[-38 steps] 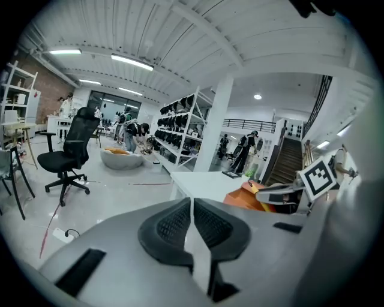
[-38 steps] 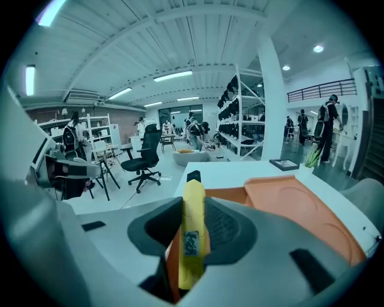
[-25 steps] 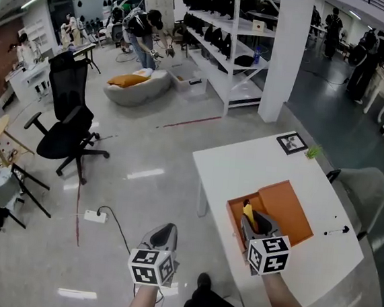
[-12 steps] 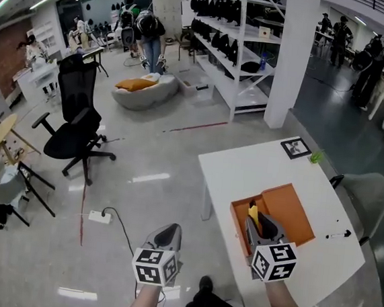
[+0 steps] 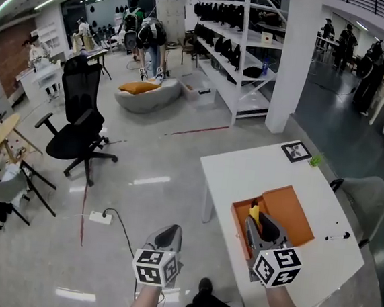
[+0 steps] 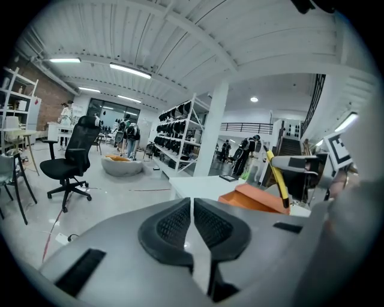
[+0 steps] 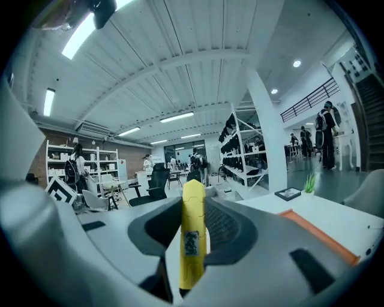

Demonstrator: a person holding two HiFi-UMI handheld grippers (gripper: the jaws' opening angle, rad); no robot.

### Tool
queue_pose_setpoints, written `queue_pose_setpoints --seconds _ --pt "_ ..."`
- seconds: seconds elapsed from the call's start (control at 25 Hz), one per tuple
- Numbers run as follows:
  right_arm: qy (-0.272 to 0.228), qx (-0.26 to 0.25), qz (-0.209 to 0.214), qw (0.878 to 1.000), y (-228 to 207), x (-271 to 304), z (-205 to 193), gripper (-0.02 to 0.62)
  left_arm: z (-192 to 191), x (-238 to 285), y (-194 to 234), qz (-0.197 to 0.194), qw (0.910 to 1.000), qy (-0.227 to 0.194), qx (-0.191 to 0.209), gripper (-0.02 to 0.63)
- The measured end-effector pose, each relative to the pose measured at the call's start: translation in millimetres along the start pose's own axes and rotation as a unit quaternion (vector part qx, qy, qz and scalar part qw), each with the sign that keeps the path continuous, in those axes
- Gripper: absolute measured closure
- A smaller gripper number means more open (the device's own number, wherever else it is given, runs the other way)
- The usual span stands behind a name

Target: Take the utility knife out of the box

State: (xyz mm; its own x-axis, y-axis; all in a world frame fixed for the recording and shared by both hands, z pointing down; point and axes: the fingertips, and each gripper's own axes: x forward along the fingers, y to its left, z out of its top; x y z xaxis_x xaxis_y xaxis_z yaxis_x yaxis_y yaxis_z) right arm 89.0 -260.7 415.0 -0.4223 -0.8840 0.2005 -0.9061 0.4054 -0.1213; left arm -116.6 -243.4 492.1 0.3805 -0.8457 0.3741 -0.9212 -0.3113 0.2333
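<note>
**Knife in right gripper, over box**
Right gripper [image 7: 193,211] is clamping the yellow knife [image 7: 192,252], which is standing upright over the orange box [image 5: 293,212] on the table [image 5: 258,166]. Left gripper [image 6: 192,210] is hanging beside the table, jaws together, empty

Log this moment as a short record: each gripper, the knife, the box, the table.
left gripper: jaws together, empty, held over the floor beside the table
right gripper: jaws clamped on the knife
knife: yellow, held over the box
box: orange, resting on the table
table: white, box near its front edge
task state: knife gripped; whether it is fully clear of the box cannot be told
</note>
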Motion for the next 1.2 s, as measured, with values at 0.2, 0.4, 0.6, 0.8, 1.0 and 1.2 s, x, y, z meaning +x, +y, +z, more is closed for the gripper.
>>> queue_pose_setpoints --seconds 0.2,0.4,0.6,0.8,1.0,1.2 --pt "-0.014 0.005 0.007 1.0 6.0 -7.4 7.1 0.482 -1.2 -3.4 -2.1 0.0 1.0 -0.002 -0.001 0.584" --pt "-0.027 0.014 0.014 0.999 10.1 -11.2 12.8 0.482 -2.0 -5.1 -3.1 -0.001 1.0 -0.001 0.0 0.584" --pt "-0.036 0.019 0.015 0.999 11.2 -13.6 14.7 0.482 -3.6 -5.7 -3.4 0.0 1.0 -0.003 0.001 0.584" --pt "-0.041 0.02 0.016 0.999 16.0 -14.5 19.0 0.482 -1.4 -9.1 -1.4 -0.001 1.0 -0.004 0.001 0.584" --pt "-0.045 0.02 0.017 0.999 15.8 -14.6 21.4 0.482 -1.3 -8.7 -1.3 0.001 1.0 -0.003 0.0 0.584" --pt "-0.048 0.022 0.019 0.998 14.4 -13.3 23.2 0.482 -0.4 -5.9 -1.4 0.001 1.0 -0.003 0.001 0.584"
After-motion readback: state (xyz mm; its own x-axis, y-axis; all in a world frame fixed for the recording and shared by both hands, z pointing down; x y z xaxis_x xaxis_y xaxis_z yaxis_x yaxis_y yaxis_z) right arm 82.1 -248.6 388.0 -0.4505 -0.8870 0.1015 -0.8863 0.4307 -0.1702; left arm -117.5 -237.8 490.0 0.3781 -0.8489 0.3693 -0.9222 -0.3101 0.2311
